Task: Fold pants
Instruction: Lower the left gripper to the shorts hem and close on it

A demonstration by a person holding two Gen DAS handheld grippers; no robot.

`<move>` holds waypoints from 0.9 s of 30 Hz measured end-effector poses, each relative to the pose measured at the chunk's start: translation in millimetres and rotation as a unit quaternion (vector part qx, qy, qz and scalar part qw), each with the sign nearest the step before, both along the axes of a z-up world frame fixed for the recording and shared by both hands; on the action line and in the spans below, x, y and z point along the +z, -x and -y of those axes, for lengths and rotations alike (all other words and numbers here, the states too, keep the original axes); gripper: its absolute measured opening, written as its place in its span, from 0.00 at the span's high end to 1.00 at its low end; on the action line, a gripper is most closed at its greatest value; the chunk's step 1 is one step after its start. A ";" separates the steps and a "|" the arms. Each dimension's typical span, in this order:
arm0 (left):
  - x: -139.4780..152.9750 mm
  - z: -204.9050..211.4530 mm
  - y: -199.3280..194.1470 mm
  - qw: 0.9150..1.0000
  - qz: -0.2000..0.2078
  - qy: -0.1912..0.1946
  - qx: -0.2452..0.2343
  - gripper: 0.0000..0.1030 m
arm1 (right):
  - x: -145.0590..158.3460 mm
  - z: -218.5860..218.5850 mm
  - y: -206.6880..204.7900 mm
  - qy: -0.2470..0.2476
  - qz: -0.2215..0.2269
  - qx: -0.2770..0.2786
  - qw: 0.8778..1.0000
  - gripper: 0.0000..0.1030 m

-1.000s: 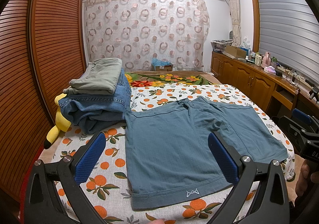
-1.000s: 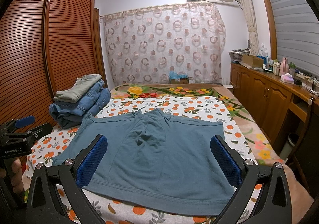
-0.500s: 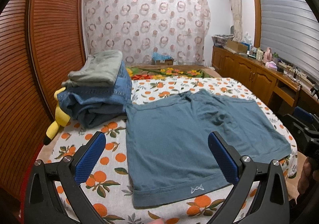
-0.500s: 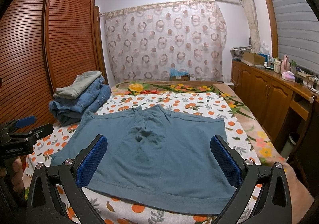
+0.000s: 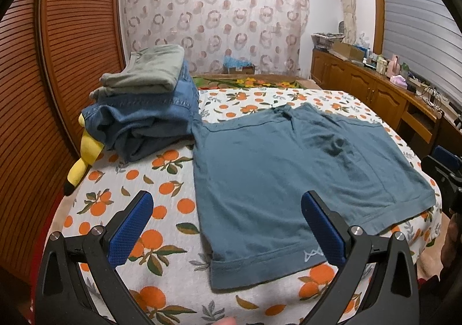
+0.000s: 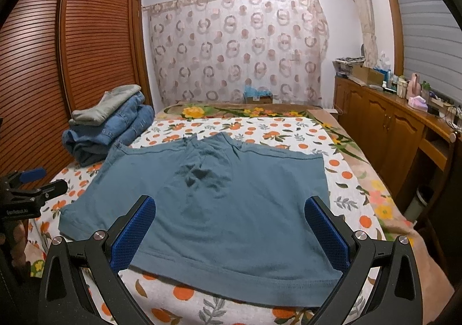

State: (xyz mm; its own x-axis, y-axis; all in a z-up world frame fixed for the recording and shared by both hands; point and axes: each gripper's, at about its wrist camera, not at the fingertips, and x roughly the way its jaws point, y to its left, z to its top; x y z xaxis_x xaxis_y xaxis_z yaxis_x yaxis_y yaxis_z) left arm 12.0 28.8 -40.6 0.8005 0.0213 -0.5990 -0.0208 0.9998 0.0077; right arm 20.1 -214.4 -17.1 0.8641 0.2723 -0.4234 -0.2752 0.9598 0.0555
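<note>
A pair of blue-grey shorts (image 5: 277,177) lies spread flat on the bed, waistband at the far side, leg hems toward me; it also shows in the right wrist view (image 6: 228,209). My left gripper (image 5: 228,226) is open and empty, hovering above the near left leg hem. My right gripper (image 6: 231,234) is open and empty, hovering above the near right leg hem. Each gripper appears at the edge of the other's view, the right one (image 5: 444,172) and the left one (image 6: 26,186).
A stack of folded jeans and grey-green pants (image 5: 144,111) sits at the bed's far left, touching the shorts' waistband corner. A yellow plush toy (image 5: 83,157) lies beside it. The wooden wardrobe (image 6: 43,65) stands left, a wooden counter (image 6: 404,134) right.
Both grippers have moved forward and tilted down over the shorts' near hems. The shorts have not moved and both grippers stay open.
</note>
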 end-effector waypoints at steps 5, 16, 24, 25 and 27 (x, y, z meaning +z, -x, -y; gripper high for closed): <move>-7.8 -1.9 0.7 1.000 -0.014 -0.002 -0.007 0.00 | -4.9 2.7 0.0 0.004 -0.011 0.003 1.000 0.00; -25.1 -9.8 8.9 0.999 -0.041 0.011 -0.034 0.01 | -5.7 6.1 -1.9 0.006 -0.020 0.009 1.000 0.00; -39.2 -18.4 11.9 0.996 -0.070 0.028 -0.054 0.27 | -12.3 2.7 -6.2 0.017 -0.037 0.021 0.999 0.00; -40.8 -19.7 12.0 0.996 -0.072 0.030 -0.054 0.32 | -12.7 2.1 -8.9 0.019 -0.041 0.022 0.999 0.00; -44.1 -22.8 12.9 0.995 -0.077 0.034 -0.053 0.38 | -14.3 2.3 -10.8 0.020 -0.049 0.025 0.998 0.00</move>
